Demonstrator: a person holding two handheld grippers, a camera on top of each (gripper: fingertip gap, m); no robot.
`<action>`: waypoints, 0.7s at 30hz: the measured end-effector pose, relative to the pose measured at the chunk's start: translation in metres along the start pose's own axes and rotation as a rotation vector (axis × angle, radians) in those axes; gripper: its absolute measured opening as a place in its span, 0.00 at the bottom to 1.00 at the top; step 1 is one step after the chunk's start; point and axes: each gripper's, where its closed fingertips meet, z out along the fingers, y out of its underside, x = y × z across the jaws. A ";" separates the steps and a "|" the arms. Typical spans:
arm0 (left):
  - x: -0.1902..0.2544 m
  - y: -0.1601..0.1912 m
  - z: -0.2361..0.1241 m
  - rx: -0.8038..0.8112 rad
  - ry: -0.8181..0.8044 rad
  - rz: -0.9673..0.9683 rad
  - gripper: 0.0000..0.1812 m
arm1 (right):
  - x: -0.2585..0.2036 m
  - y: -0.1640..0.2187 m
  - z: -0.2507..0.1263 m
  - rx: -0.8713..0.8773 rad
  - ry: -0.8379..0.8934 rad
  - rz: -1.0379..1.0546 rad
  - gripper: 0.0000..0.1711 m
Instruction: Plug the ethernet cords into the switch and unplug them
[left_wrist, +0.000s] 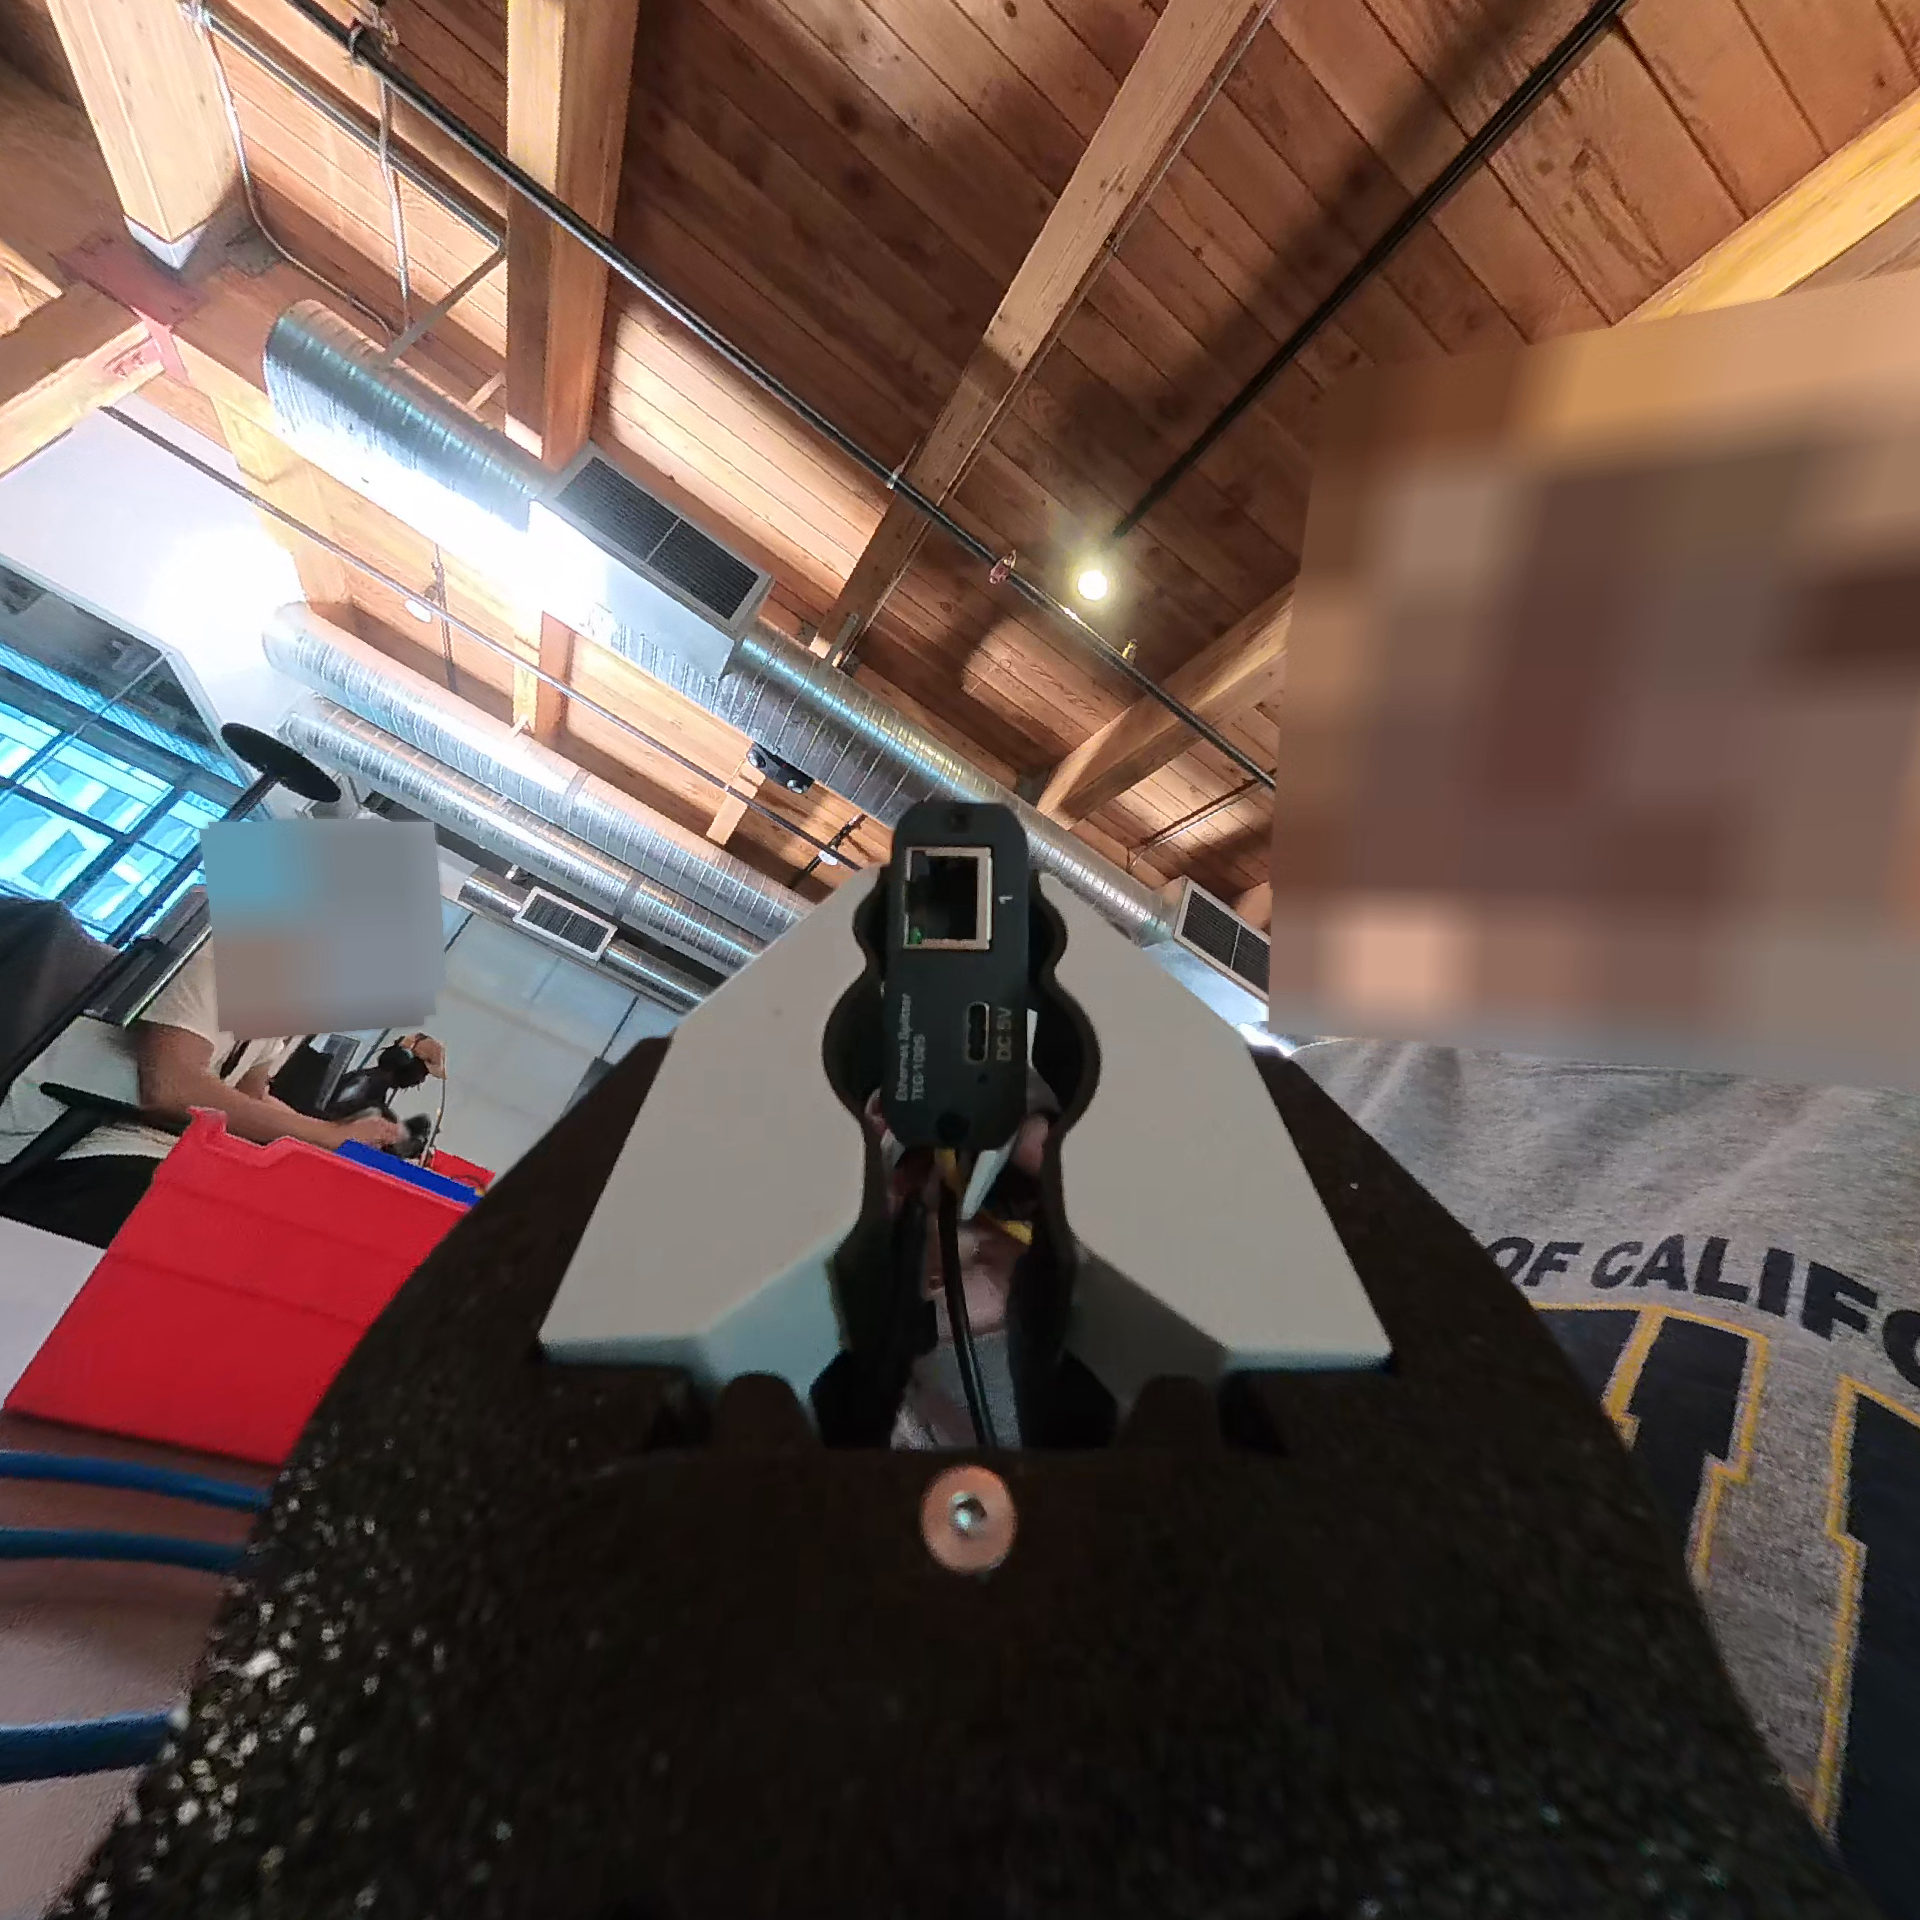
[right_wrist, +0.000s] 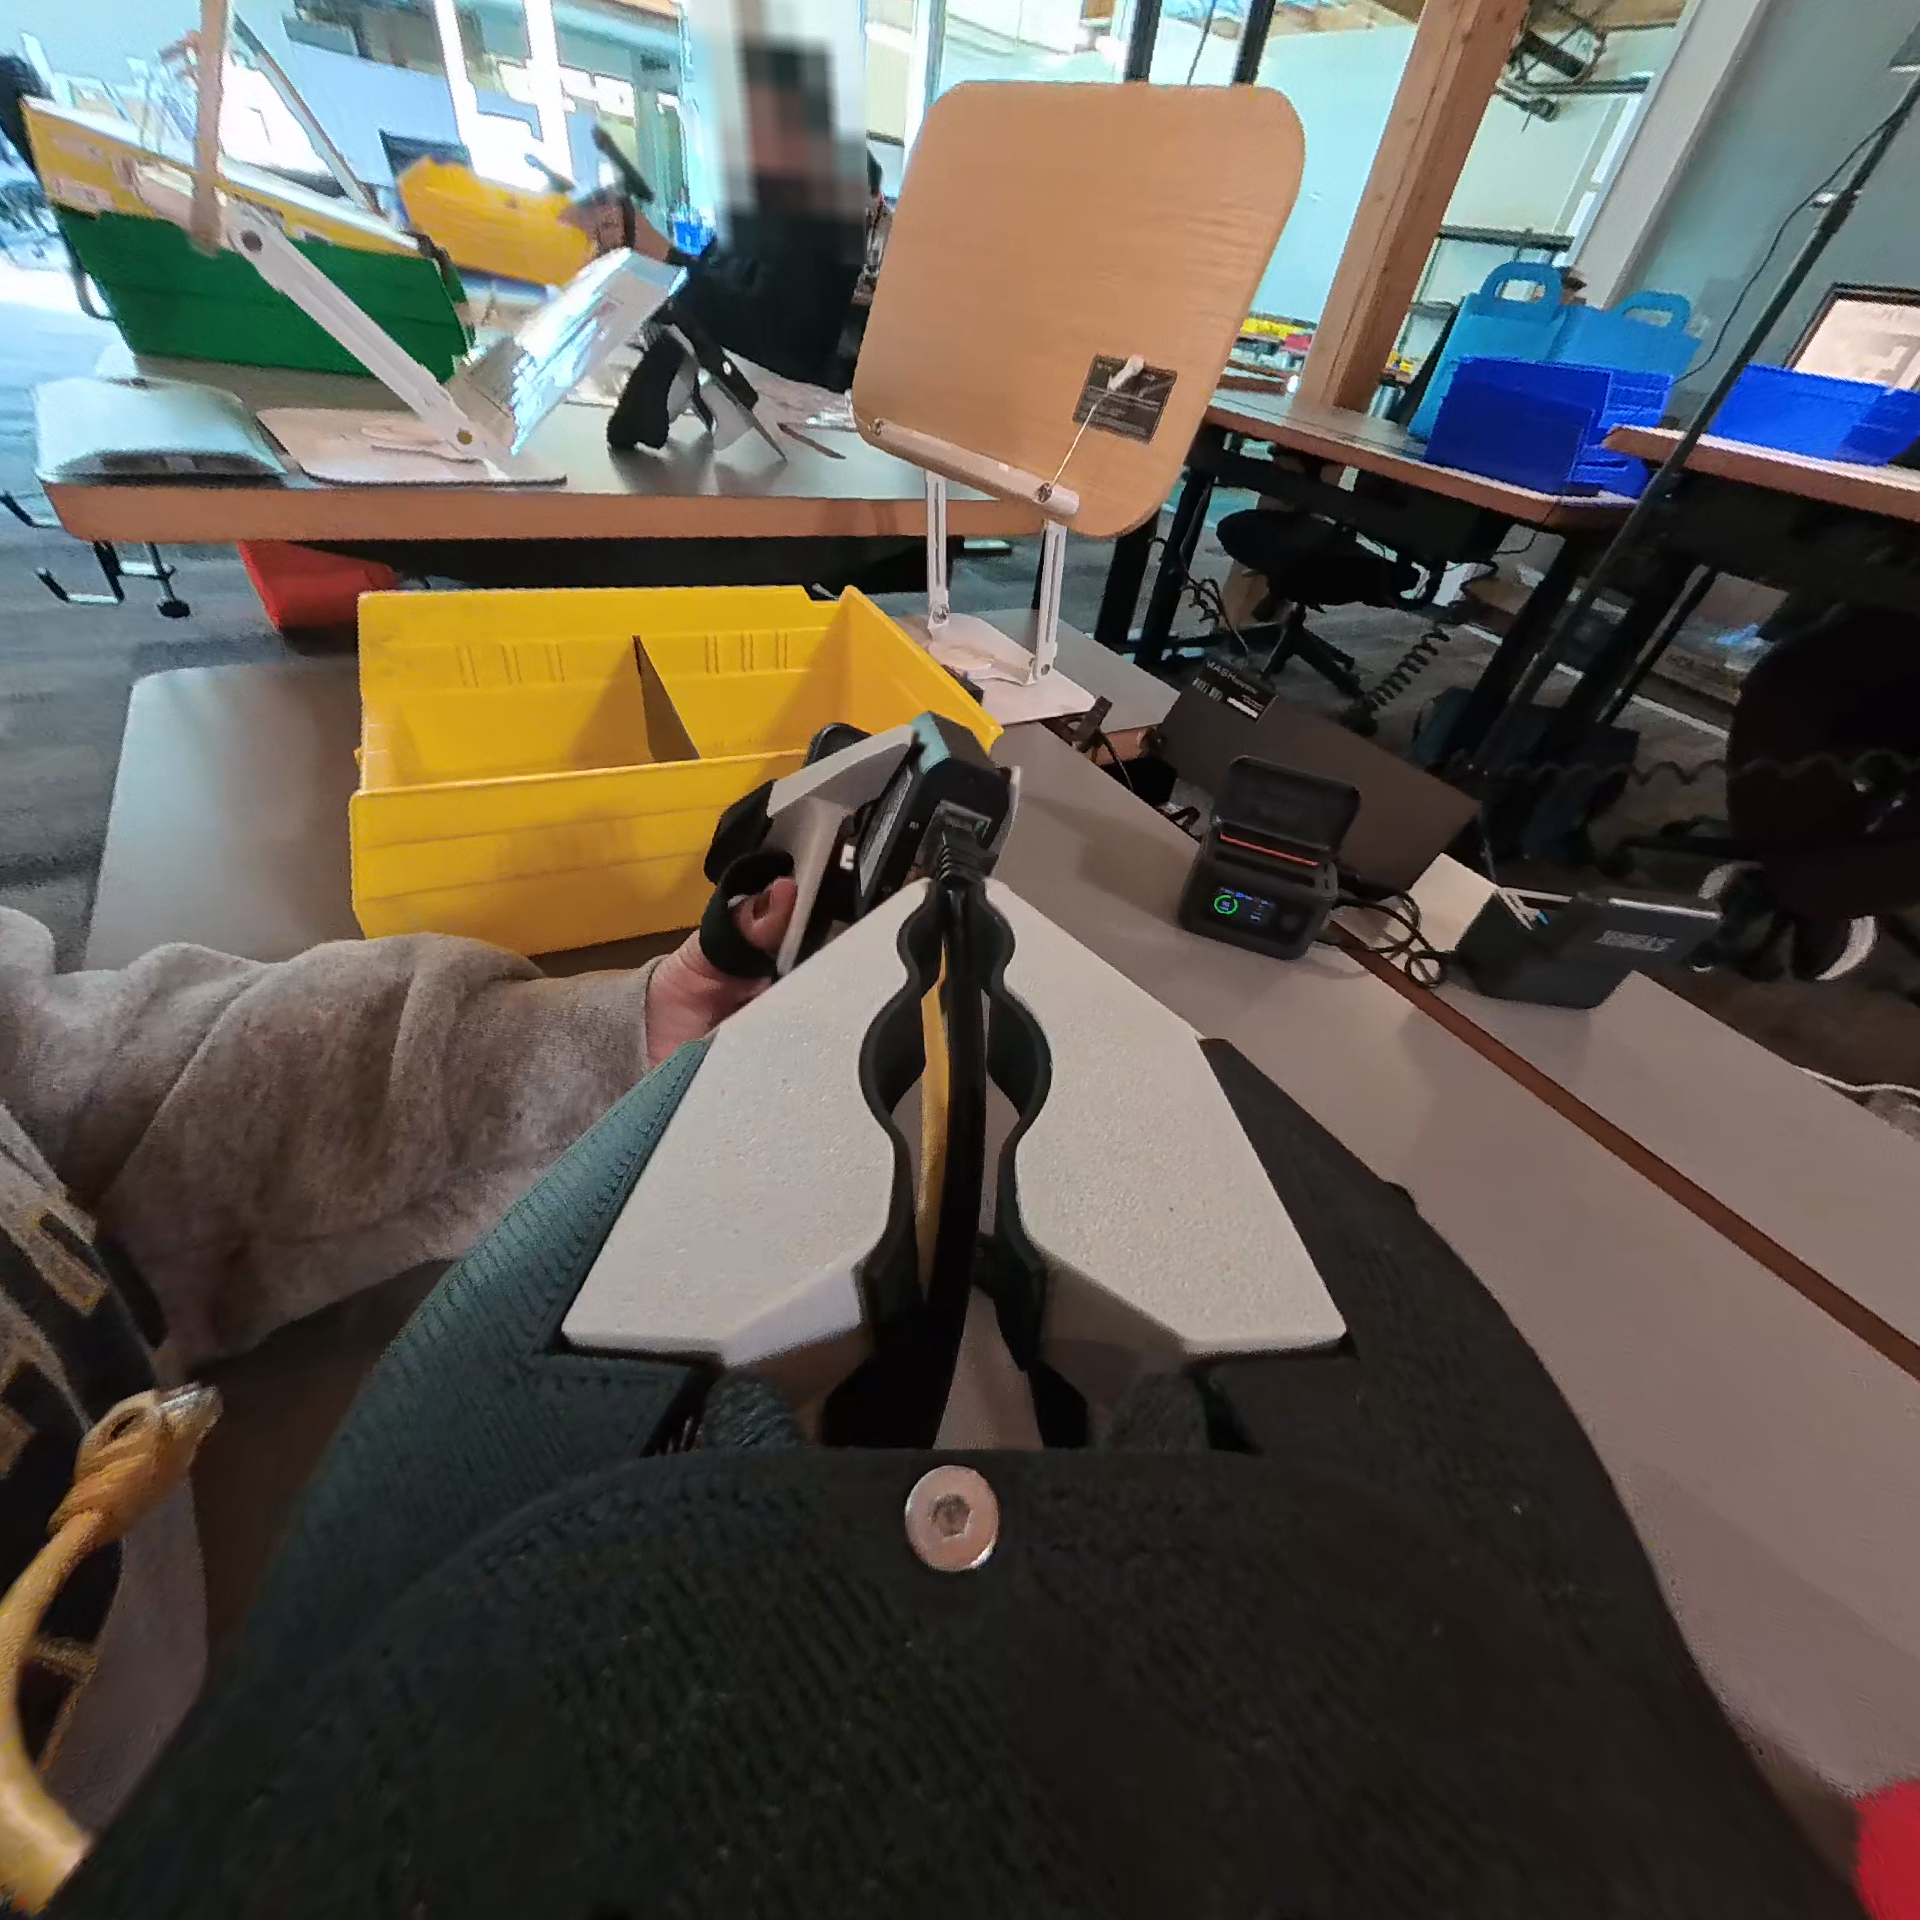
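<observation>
Desk (right_wrist: 1558, 1299) lay grey under timber ceiling (left_wrist: 935, 260); left tongs (left_wrist: 956, 997) clamped one switch (left_wrist: 951, 977), right tongs (right_wrist: 961, 935) pinched one black cord (right_wrist: 964, 1091).

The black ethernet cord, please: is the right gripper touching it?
Touching. The right wrist view shows the right gripper with its fingers shut on the black cord, whose plug sits in the switch.

Bright daylit interior, wide-angle views, both bent at the edges.
Glare blows out the ceiling vent (left_wrist: 665, 545); 1 spot lamp (left_wrist: 1092, 584) glows right of the vent. Beams curve outward from the vent. Right wrist view: yellow bin (right_wrist: 582, 821) sharp, background behind the bin soft and smeared, overexposed windows above it.
</observation>
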 end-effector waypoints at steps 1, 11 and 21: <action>0.000 0.002 0.001 -0.017 -0.003 0.005 0.11 | 0.001 -0.001 -0.001 0.014 -0.002 0.015 0.01; -0.008 0.011 0.004 -0.038 -0.052 -0.002 0.11 | 0.009 0.001 -0.006 0.104 -0.034 0.150 0.01; -0.014 0.009 -0.002 0.006 -0.071 -0.021 0.12 | 0.014 0.013 0.001 0.089 -0.038 0.217 0.01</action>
